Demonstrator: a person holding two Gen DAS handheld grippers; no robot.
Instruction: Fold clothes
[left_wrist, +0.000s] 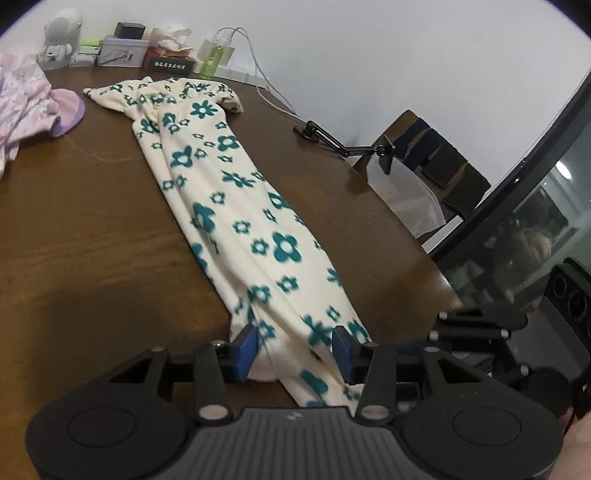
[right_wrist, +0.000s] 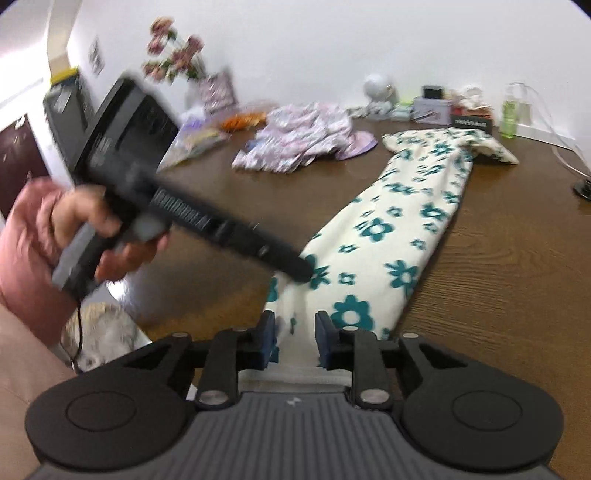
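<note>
A cream garment with teal flowers (left_wrist: 236, 206) lies stretched in a long strip across the brown table (left_wrist: 92, 221). Its near end hangs over the table's front edge. My left gripper (left_wrist: 295, 350) holds that end, its blue fingers (left_wrist: 245, 350) set fairly wide with bunched fabric filling the gap. In the right wrist view the same garment (right_wrist: 406, 229) runs away to the upper right. My right gripper (right_wrist: 295, 339) is shut on its white hem, jaws narrow. A hand (right_wrist: 92, 221) holds the left gripper (right_wrist: 306, 273), whose tip meets the cloth's left edge.
A crumpled pink and lilac garment (left_wrist: 26, 99) (right_wrist: 295, 140) lies at the far left. Boxes, a tin (left_wrist: 122, 51) and a green bottle (left_wrist: 210, 59) line the wall. A white cable (left_wrist: 273, 96), a black clamp arm (left_wrist: 332, 140) and a chair (left_wrist: 424, 166) sit to the right.
</note>
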